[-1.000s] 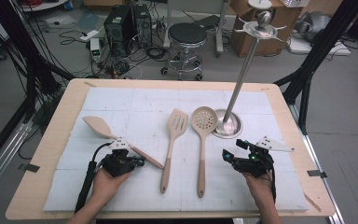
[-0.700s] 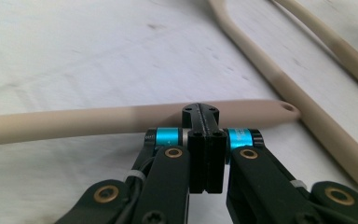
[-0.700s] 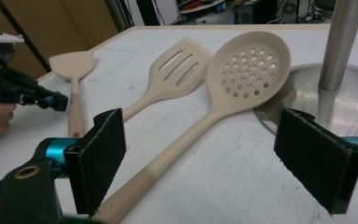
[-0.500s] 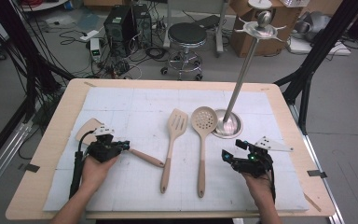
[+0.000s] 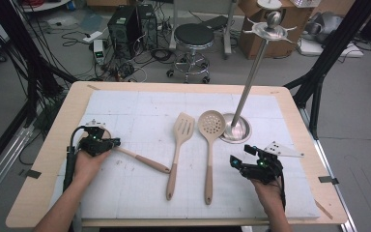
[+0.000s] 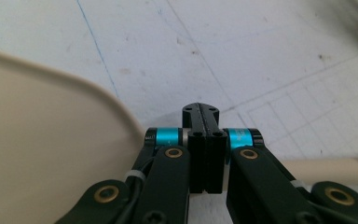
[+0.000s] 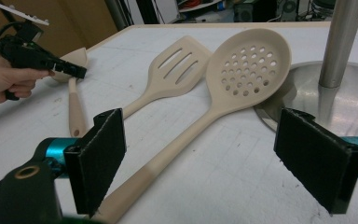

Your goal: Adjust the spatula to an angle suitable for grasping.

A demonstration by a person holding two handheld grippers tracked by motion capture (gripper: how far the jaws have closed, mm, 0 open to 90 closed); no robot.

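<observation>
A beige spoon point(image 5: 145, 161) lies at the left of the white mat; its bowl point(image 6: 46, 158) and handle point(image 6: 326, 170) show on either side of my left gripper point(image 6: 205, 112). That gripper point(image 5: 116, 142) hovers over the spoon's neck, jaws pressed together with nothing between them. It also appears far off in the right gripper view, left gripper point(image 7: 77, 71). A slotted spatula point(image 5: 179, 145) and a perforated skimmer point(image 5: 209, 145) lie mid-table. My right gripper point(image 5: 240, 155) rests right of the skimmer, open wide point(image 7: 209, 158), with the skimmer's handle point(image 7: 177, 144) lying on the mat between its pads.
A steel stand with a round base point(image 5: 239, 130) and a tall pole point(image 5: 252, 72) rises just behind the right gripper, close to the skimmer's head. The wooden table edge point(image 5: 174, 223) runs along the front. A stool point(image 5: 193, 38) and cables lie beyond the table.
My left gripper has moved left and away from the person, from above the spoon's handle to above its neck. The spoon, the other utensils and the right gripper have stayed put.
</observation>
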